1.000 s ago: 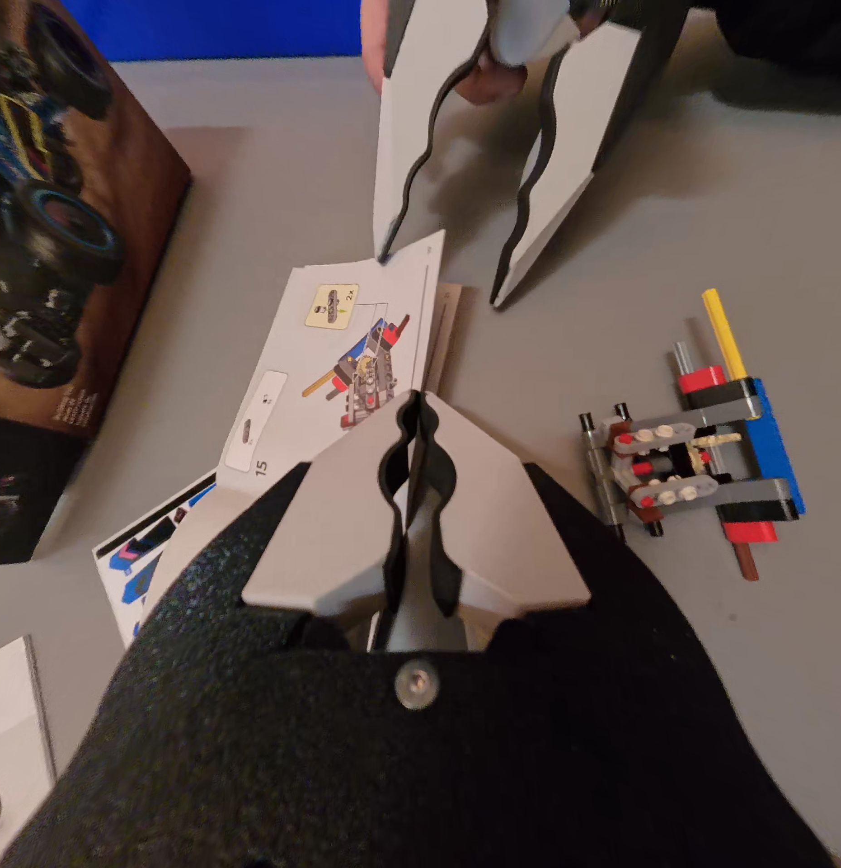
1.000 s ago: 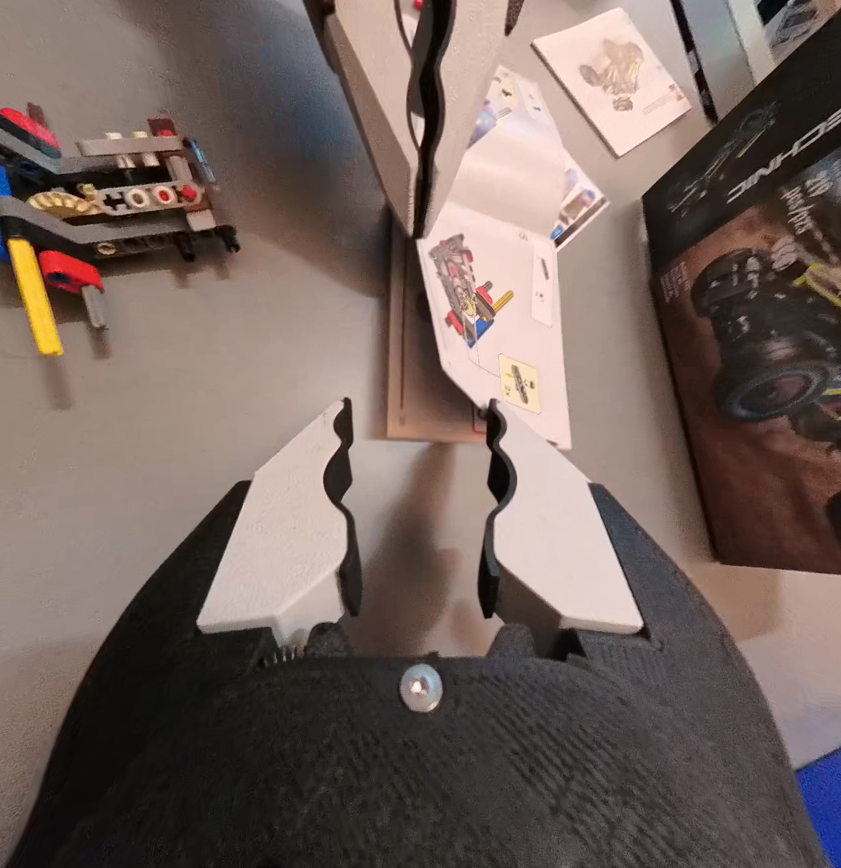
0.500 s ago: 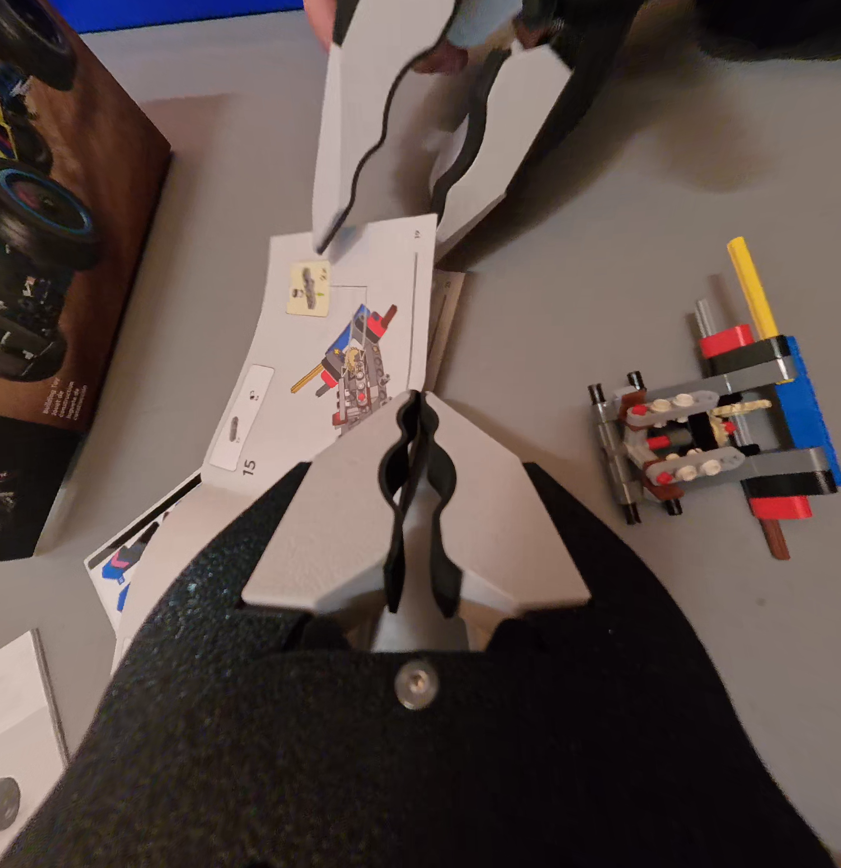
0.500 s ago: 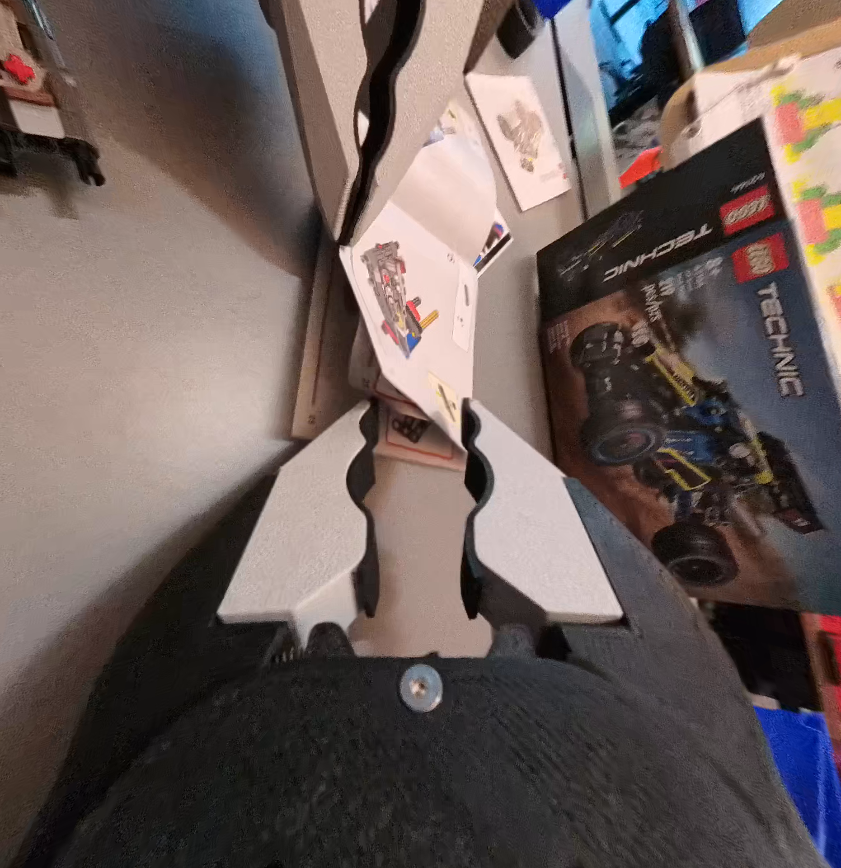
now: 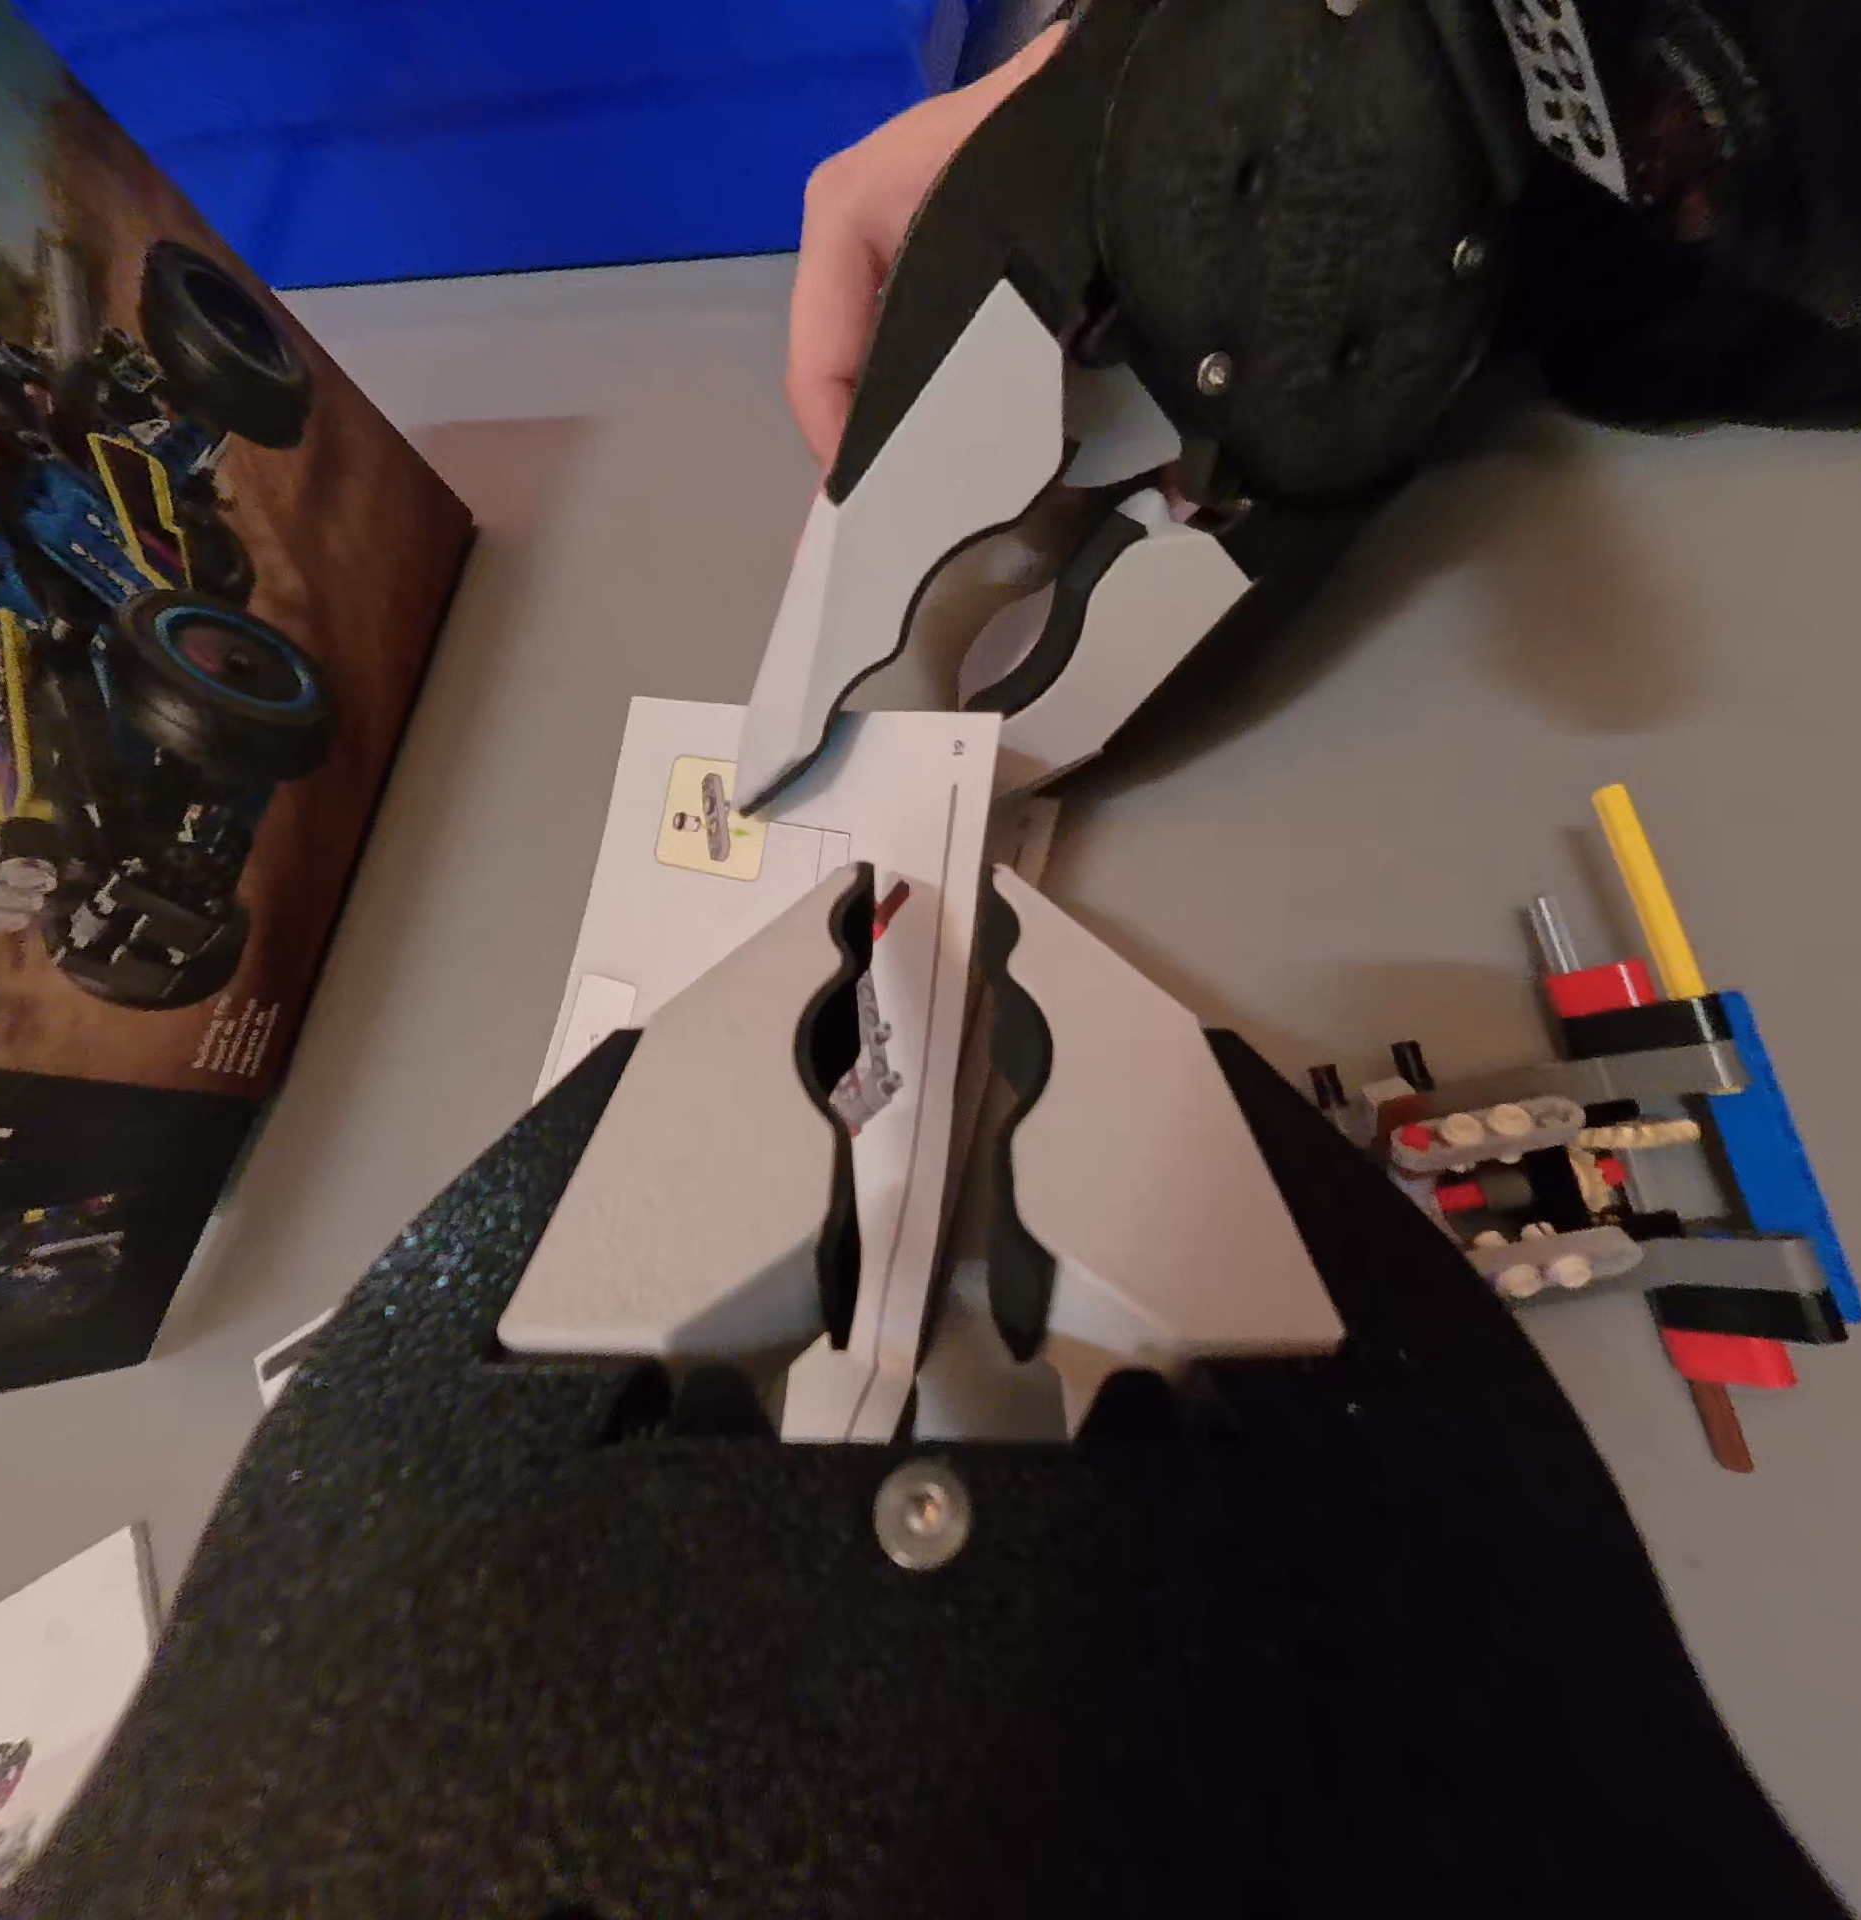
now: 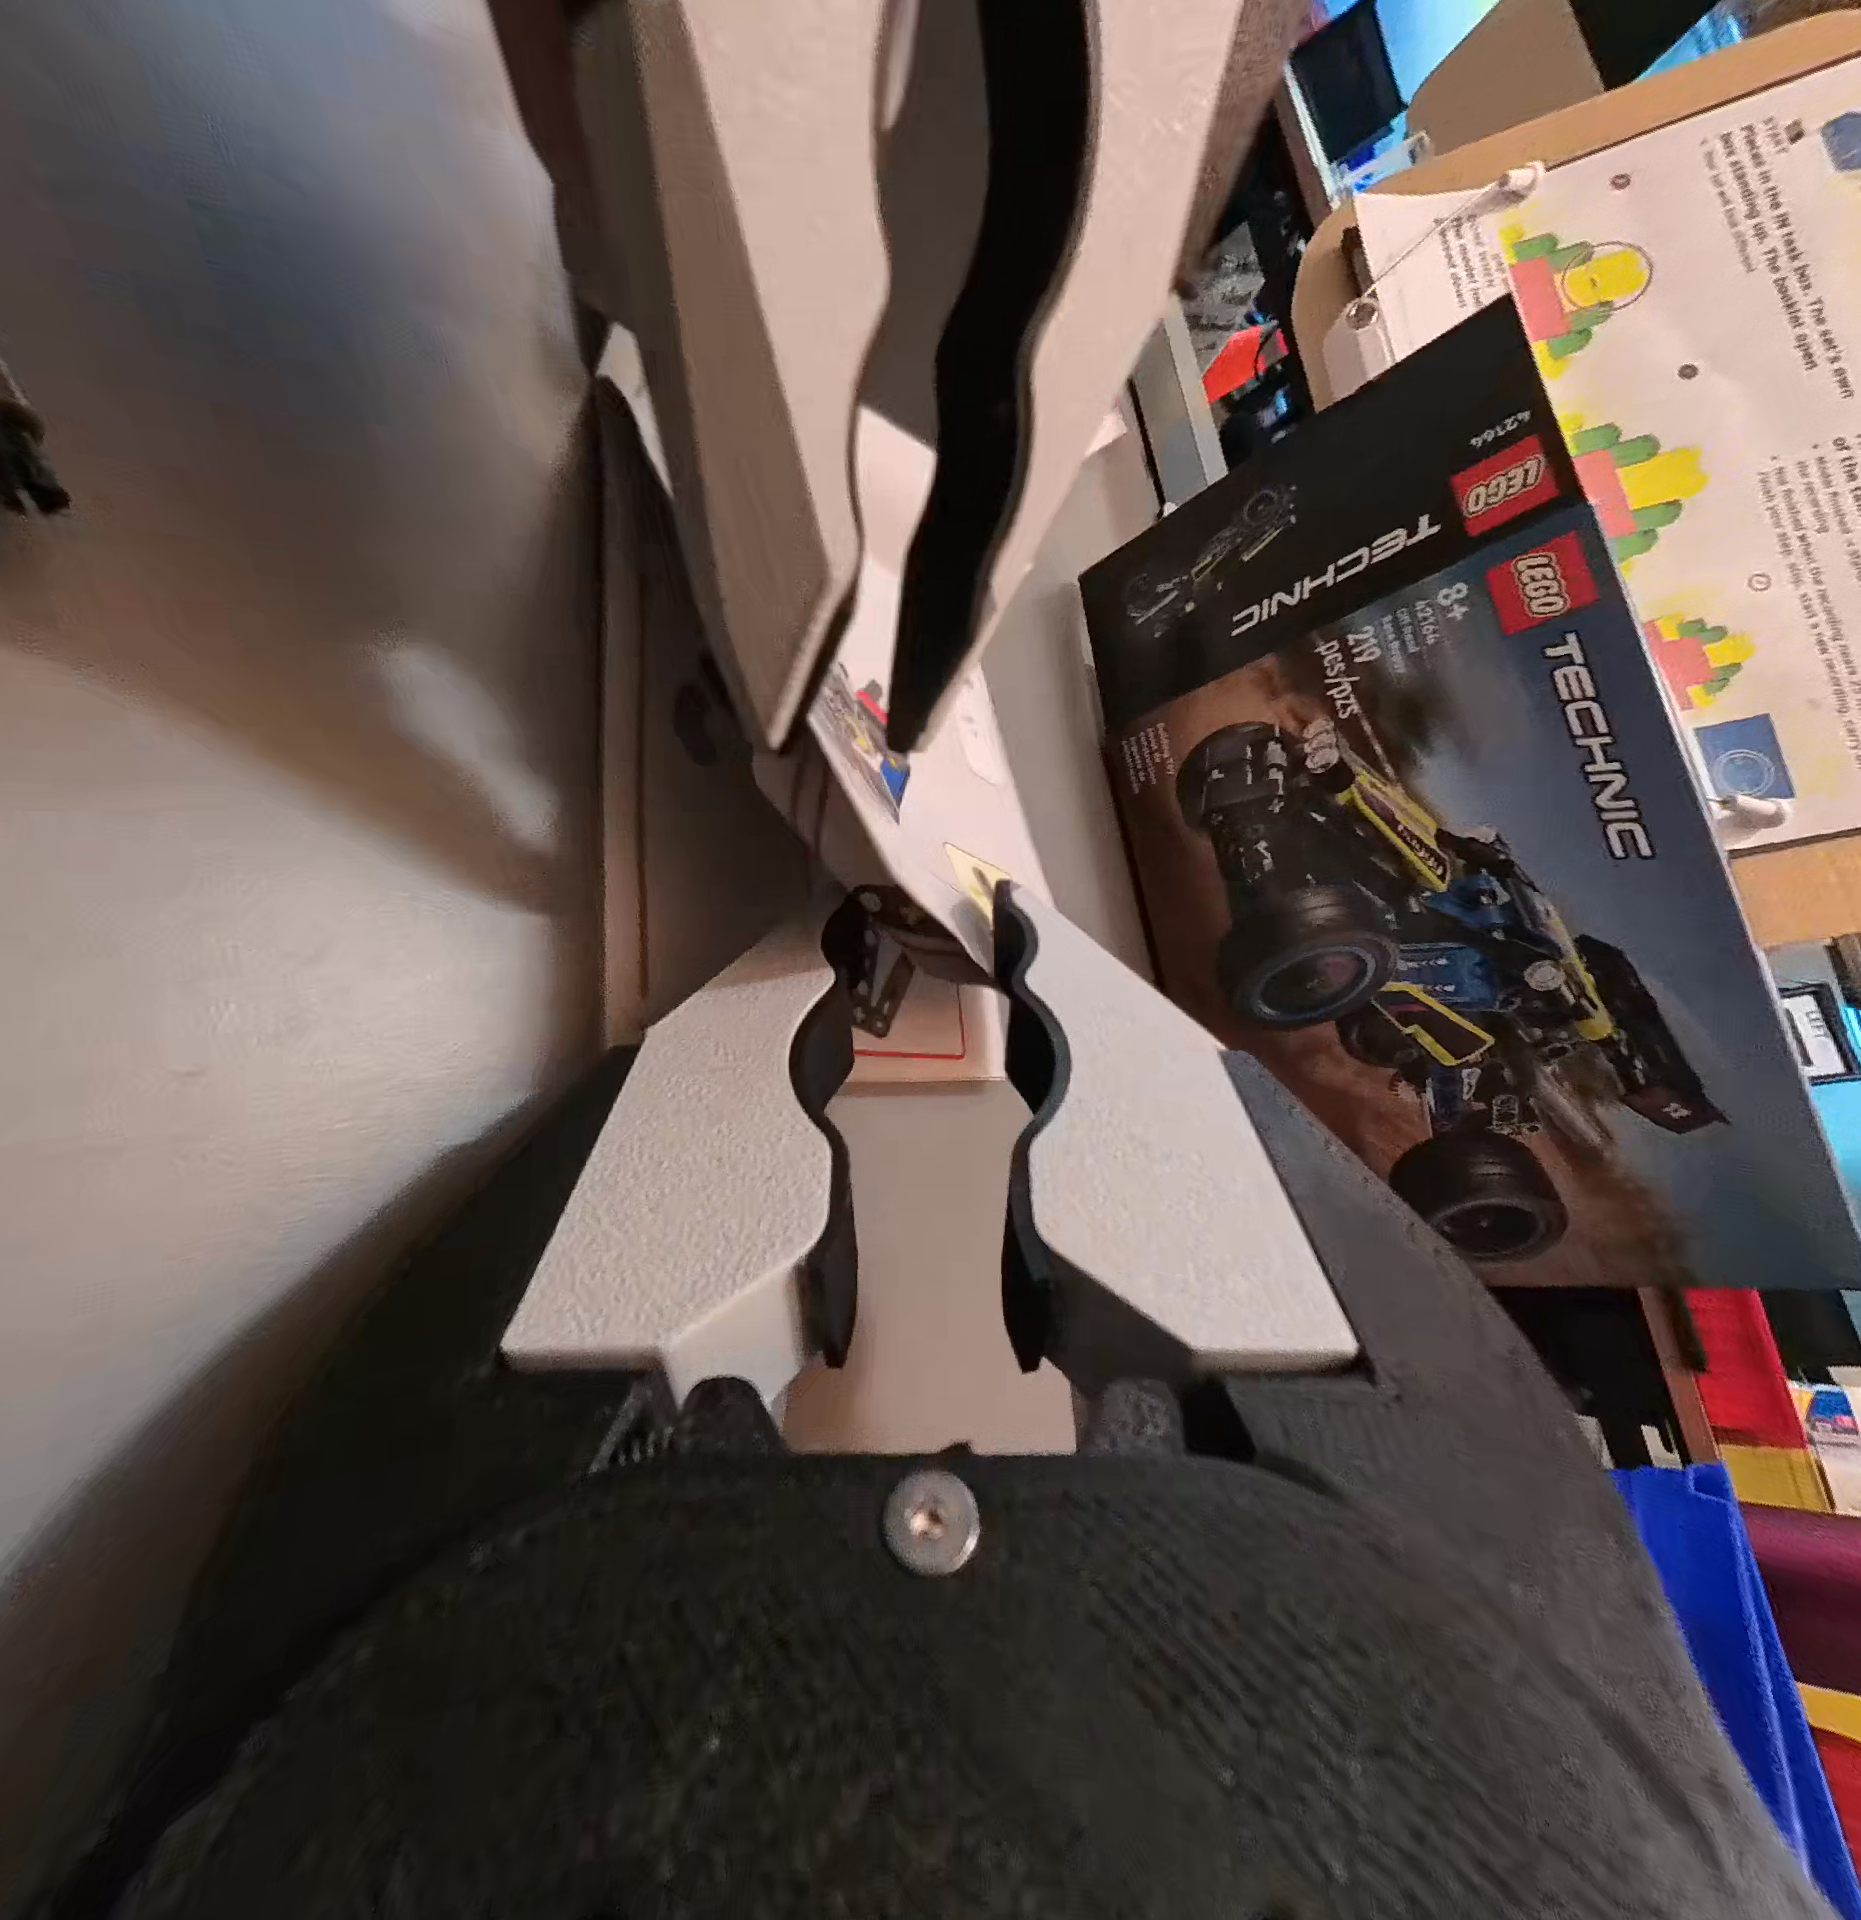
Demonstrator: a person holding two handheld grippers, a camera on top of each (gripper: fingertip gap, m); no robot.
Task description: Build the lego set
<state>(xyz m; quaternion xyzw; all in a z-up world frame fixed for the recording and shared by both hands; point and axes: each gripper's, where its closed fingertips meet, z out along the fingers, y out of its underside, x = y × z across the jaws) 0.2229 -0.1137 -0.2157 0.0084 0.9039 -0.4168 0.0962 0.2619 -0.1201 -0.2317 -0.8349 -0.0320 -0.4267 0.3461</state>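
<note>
Both grippers are over the instruction booklet (image 5: 801, 821) on the table (image 5: 1321, 810). Left gripper (image 5: 921, 894) fingers are parted, holding nothing. Right gripper (image 6: 931, 914) fingers sit slightly apart around the page's far edge. Half-built lego model (image 5: 1632, 1174) lies right of the left fingers.

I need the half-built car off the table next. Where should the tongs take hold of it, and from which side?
Take the half-built car across its two long grey side beams, coming from above. Those beams run parallel and look flat-sided; the yellow rod and red pegs stick out at the ends and would probably slip or pull loose.
</note>
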